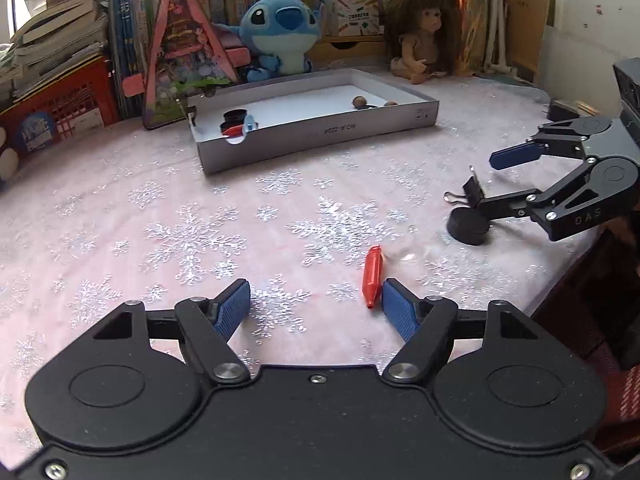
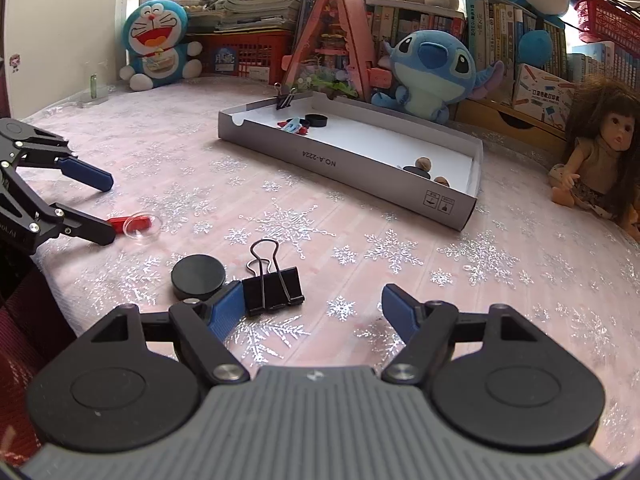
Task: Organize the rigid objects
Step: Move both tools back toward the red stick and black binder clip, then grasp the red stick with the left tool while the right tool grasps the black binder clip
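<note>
Tabletop covered by a pink cloth (image 2: 360, 220) printed with silver snowflakes, as seen from the two wrist cameras. Far left, against a pale wall: a blue-and-white cat plush (image 2: 158, 44), stacked papers and a red crate (image 2: 244, 54). Left, near: the left gripper (image 1: 316, 304), jaws wide apart and empty, its right pad just beside a red oblong piece (image 1: 372, 278) lying on the cloth; a clear round dish (image 2: 142, 224) lies against that piece. Centre, near: a black disc (image 2: 198, 276) and a black binder clip (image 2: 274, 288), close together; the right gripper (image 2: 312, 308) stands spread with nothing held, its left pad touching the clip's near left corner. Centre, far: a shallow grey cardboard tray (image 2: 348, 168) holding a black disc, red and blue small pieces, and brown nut-like pieces at its right end; a second binder clip (image 2: 285, 100) sits on its far rim. Behind: a pink A-frame model house (image 2: 332, 36), a blue alien plush (image 2: 430, 68), shelved books (image 2: 420, 20). Far right: a long-haired doll (image 2: 600, 152).
</note>
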Tool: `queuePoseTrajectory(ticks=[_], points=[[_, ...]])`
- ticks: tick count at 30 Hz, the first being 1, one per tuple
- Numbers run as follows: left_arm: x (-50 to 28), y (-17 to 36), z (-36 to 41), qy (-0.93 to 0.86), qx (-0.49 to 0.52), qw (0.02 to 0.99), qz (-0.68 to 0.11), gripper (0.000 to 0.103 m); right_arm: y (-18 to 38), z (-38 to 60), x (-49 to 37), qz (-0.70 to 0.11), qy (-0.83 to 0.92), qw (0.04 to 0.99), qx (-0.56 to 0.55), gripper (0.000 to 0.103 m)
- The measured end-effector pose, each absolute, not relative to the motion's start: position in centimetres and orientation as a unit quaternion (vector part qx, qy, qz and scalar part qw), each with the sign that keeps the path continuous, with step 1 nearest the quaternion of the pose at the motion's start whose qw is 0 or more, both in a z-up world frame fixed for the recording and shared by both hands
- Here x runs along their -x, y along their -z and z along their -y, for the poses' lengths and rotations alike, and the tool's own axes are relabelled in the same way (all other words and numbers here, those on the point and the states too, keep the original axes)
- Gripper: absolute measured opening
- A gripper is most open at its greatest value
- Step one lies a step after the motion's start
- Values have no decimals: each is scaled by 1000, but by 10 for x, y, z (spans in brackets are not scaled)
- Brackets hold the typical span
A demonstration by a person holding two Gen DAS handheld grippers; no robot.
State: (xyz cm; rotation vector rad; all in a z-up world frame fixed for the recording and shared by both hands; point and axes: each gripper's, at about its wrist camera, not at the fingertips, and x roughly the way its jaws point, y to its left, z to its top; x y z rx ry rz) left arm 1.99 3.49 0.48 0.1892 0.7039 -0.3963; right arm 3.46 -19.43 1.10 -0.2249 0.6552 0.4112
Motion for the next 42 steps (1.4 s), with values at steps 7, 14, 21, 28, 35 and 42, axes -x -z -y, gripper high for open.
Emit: queuePoseTrajectory(ticks=[7,14,21,28,35,42], points=[[-35,-3,-47,146,-77,924,-345,71,-9,195,-37,-315,-188,925,102,84],[-39,-4,-44,126,-50,931,-339,69,-6,197,-38,-304,-158,937,75,84],[-29,-3,-17,145,-68,936,-314,67,0,194,-28,-279,-129,949,63,84],[-28,5,1,153,-71,936,-310,63,3,190,-23,-273,-133,951,55,84],[-25,7,2,147,-72,940,-300,42,5,192,-21,-283,-156,946,33,61],[-21,4,4,142,-74,945,-287,42,0,183,-19,-286,-187,939,43,36]])
